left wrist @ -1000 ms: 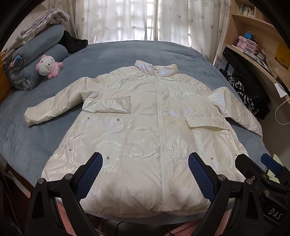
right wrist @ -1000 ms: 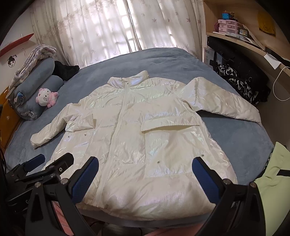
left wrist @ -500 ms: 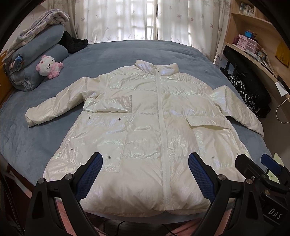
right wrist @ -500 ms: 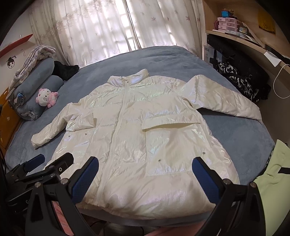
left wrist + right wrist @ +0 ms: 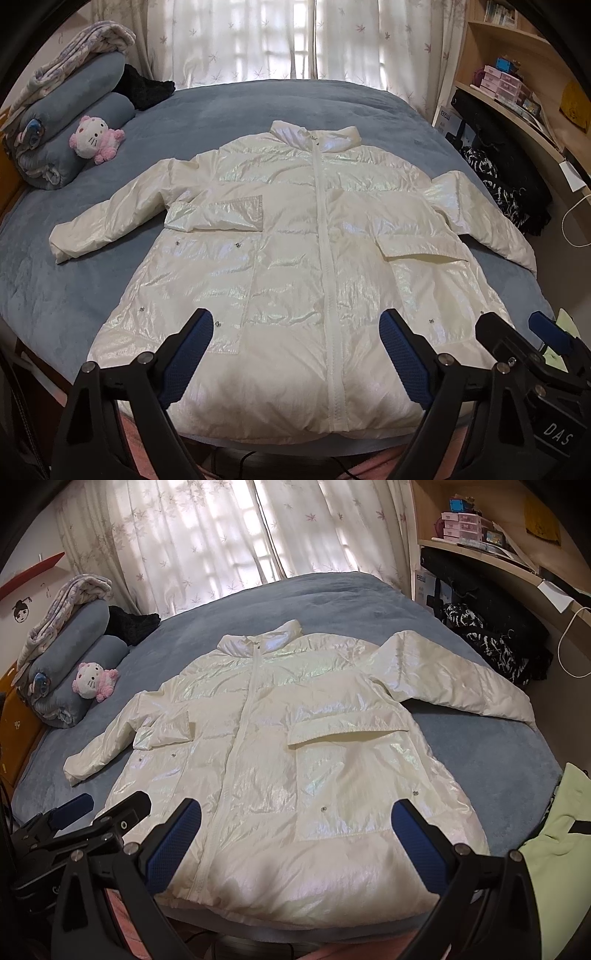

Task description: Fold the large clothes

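Bedding [image 5: 258,110] in grey-blue fills most of both views, and the white padded jacket [image 5: 314,266] lies flat on it, front up, zipped, sleeves thrown out to left and right, hem at the bottom edge nearest the cameras. Both the left gripper [image 5: 295,354] and the right gripper [image 5: 295,845] hang above the hem with jaws spread, the left having just narrowed slightly, gripping nothing. For a tidy first fold, each should probably pinch a sleeve cuff and lay it across the chest without dragging the body.

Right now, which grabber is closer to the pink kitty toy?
Left. The left gripper hovers over the jacket's hem on the kitty toy's side; the right gripper is farther across.
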Demonstrator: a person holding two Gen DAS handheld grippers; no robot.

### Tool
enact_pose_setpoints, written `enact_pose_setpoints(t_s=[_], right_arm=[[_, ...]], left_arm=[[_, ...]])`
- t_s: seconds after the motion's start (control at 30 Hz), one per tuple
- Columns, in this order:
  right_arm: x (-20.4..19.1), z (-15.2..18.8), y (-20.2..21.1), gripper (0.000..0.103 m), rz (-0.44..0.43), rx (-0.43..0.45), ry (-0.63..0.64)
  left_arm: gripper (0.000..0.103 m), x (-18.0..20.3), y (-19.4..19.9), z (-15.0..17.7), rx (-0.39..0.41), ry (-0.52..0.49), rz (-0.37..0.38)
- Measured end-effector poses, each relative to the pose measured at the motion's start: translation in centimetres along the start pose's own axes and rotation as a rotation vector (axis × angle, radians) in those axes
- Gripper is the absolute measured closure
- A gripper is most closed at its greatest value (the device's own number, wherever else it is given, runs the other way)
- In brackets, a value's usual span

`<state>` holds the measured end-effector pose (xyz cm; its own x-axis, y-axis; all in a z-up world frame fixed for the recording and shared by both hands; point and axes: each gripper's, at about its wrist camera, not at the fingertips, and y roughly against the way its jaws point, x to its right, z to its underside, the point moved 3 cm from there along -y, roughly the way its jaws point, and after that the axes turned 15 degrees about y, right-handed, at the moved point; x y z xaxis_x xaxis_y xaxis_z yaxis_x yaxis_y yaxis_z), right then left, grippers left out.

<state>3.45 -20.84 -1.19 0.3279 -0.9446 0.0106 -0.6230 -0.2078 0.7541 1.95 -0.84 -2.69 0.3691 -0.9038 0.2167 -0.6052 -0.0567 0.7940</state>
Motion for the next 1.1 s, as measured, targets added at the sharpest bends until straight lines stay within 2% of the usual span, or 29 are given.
enact_pose_setpoints(t_s=[0.37,0.5,0.6,0.8,0.9,0.97,1.1], right_arm=[[0.4,-0.5,-0.2,0.000,0.009,0.008,0.002],[0.4,-1.3,0.3,0.000,0.015,0.017,0.028],[0.7,-2.1,1.0,0.000,0.058,0.033,0.066],[1.9,-4.1,2.5,0.000,0.134,0.069,0.146],[3.2,-5.2,3.4,0.000,0.228,0.090,0.171],[4.1,-5.8,3.9,0.000,0.260,0.089,0.183],[7.6,-7.2,4.7,0.000,0.207,0.097,0.123]], left_arm=[[0.015,0.7,-0.4,-0.3,-0.009,-0.006,0.013],[0.014,1.7,-0.4,-1.0,0.015,-0.055,0.011],[0.014,2.6,-0.2,-1.7,0.027,-0.097,0.022],[0.014,4.2,0.7,-3.8,0.053,-0.103,0.107],[0.014,5.5,1.2,-5.0,0.082,-0.129,0.165],[0.014,6.4,1.4,-5.6,0.096,-0.153,0.188],[0.014,8.7,1.5,-7.0,0.126,-0.195,0.176]])
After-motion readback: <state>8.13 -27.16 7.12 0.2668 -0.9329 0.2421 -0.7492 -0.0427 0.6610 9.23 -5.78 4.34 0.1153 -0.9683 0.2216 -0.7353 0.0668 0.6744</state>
